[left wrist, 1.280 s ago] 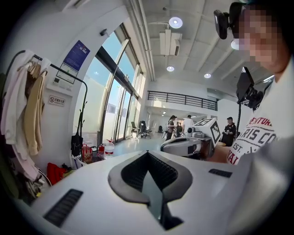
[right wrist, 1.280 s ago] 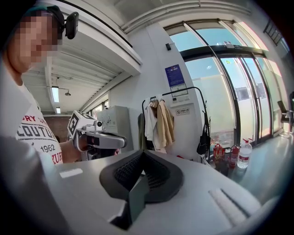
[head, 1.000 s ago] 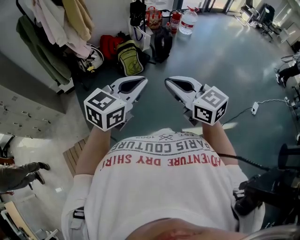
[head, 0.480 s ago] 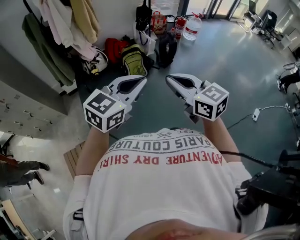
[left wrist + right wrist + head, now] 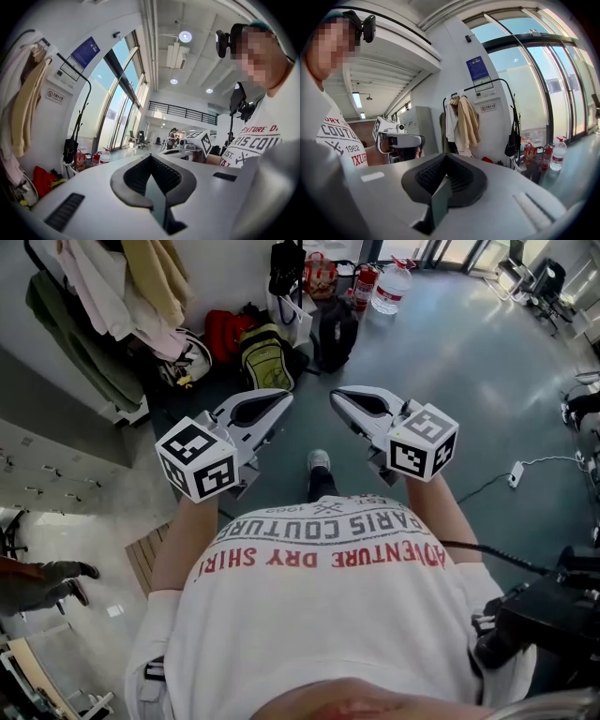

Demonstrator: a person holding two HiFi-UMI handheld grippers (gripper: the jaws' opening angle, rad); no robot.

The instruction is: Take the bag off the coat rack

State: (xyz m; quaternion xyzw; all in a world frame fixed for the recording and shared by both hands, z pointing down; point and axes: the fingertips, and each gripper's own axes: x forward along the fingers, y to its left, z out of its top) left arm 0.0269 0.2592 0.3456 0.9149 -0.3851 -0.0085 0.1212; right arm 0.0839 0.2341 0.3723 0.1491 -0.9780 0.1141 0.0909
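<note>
Up at the top of the head view, the black bag (image 5: 284, 268) is still hanging on the coat rack (image 5: 513, 112), well apart from both grippers and untouched. A red shopping bag (image 5: 321, 276), a fire extinguisher (image 5: 364, 282) and a big water bottle (image 5: 389, 287) are standing near it on the floor.

Left gripper (image 5: 281, 397) is pointing forward at chest height, fingers pressed together, nothing between them. Right gripper (image 5: 339, 395) is doing the same beside it, fingers together and empty, each gripper view showing the other gripper opposite it.

Change from a second ago: a shoe (image 5: 319, 461) is now showing on the floor between and below the two grippers, where only bare floor was showing before, so the person is stepping forward. The left gripper's marker cube is sitting slightly further left than before; the right one is about where it was. Finger state is unchanged on both.

Hanging clothes (image 5: 141, 287) are staying at upper left, with a red bag (image 5: 223, 329), a yellow-green backpack (image 5: 265, 357) and a black backpack (image 5: 335, 334) lying on the floor below, much as earlier.
</note>
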